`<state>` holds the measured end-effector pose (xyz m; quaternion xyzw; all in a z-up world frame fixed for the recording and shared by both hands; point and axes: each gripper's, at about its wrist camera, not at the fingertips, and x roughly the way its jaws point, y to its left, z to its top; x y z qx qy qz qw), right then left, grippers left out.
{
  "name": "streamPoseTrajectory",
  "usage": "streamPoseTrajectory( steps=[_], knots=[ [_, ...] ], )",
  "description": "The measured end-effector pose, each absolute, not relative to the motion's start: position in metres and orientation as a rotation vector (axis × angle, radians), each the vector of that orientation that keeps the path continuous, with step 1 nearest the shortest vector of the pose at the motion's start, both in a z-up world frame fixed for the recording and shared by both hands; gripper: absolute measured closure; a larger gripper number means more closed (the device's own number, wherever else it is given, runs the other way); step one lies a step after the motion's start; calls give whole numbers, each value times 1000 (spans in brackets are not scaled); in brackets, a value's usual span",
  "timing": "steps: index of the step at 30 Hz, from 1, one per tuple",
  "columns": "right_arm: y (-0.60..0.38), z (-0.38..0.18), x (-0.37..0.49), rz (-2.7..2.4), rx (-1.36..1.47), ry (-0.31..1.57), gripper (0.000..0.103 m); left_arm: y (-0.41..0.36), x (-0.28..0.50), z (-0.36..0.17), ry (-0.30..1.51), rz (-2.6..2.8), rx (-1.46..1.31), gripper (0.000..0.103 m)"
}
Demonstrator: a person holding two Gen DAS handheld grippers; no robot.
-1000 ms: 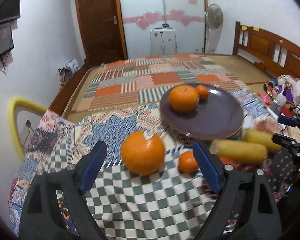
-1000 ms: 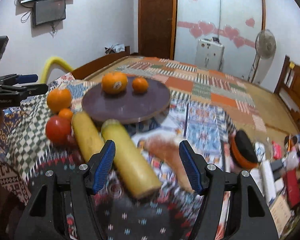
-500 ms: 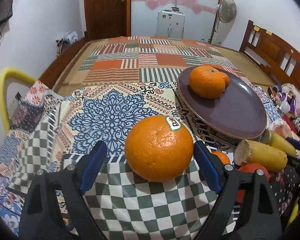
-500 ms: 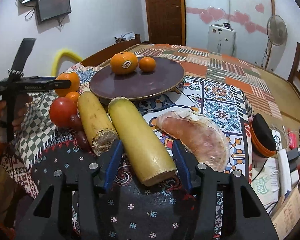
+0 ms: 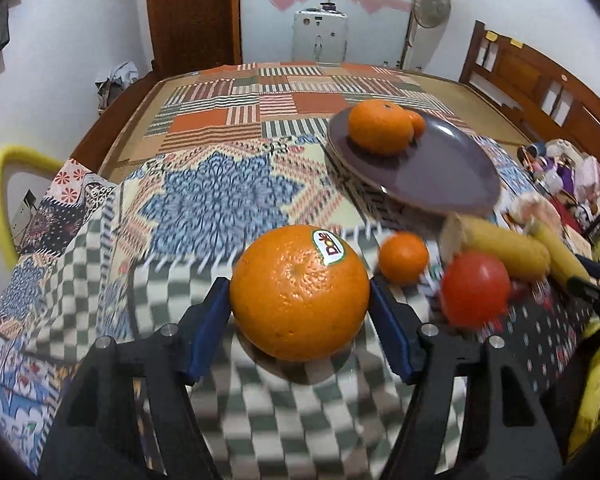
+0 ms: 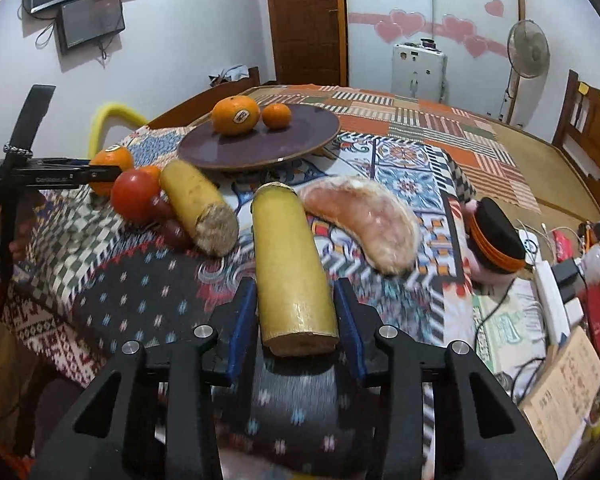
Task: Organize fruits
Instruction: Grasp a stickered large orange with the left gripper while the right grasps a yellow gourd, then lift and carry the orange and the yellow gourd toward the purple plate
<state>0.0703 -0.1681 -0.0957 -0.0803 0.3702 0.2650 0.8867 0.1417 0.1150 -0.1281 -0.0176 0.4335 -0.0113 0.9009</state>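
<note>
My left gripper (image 5: 299, 282) has a large stickered orange (image 5: 300, 292) between its blue pads, which touch both sides as the jaws are closing. Beside it on the checked cloth lie a small mandarin (image 5: 404, 258) and a red tomato (image 5: 474, 288). The dark purple plate (image 5: 440, 176) holds another orange (image 5: 380, 128) and a small mandarin (image 5: 418, 122). My right gripper (image 6: 294, 284) is closing on the near end of a yellow cane piece (image 6: 288, 256), pads against it. A second cane piece (image 6: 198, 204) and a pink peeled fruit segment (image 6: 364, 216) lie alongside.
An orange-and-black cap-shaped object (image 6: 496, 236) sits at the cloth's right edge, with a power strip (image 6: 552, 300), books and clutter beyond. A yellow chair back (image 5: 0, 200) stands at the left. A patchwork mat (image 5: 260, 108) stretches behind the plate.
My left gripper came down around the large orange and its jaws narrowed onto it. My right gripper slid forward over the yellow cane piece and its jaws narrowed against its sides.
</note>
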Motion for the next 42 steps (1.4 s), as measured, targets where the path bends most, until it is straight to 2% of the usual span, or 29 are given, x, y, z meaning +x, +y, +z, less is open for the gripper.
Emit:
streamPoseTrajectory(
  steps=[12,25,42],
  knots=[
    [-165,-71,85,572,-197,757,67,92,87,-121,880,-101,-4,35],
    [-138,-104,127,634,-231,899,67,89,88,-126,857,-108,-4,35],
    [-144,-63,119,593,-143,727,69,90,94,-100,775,-85,-35,35]
  ],
)
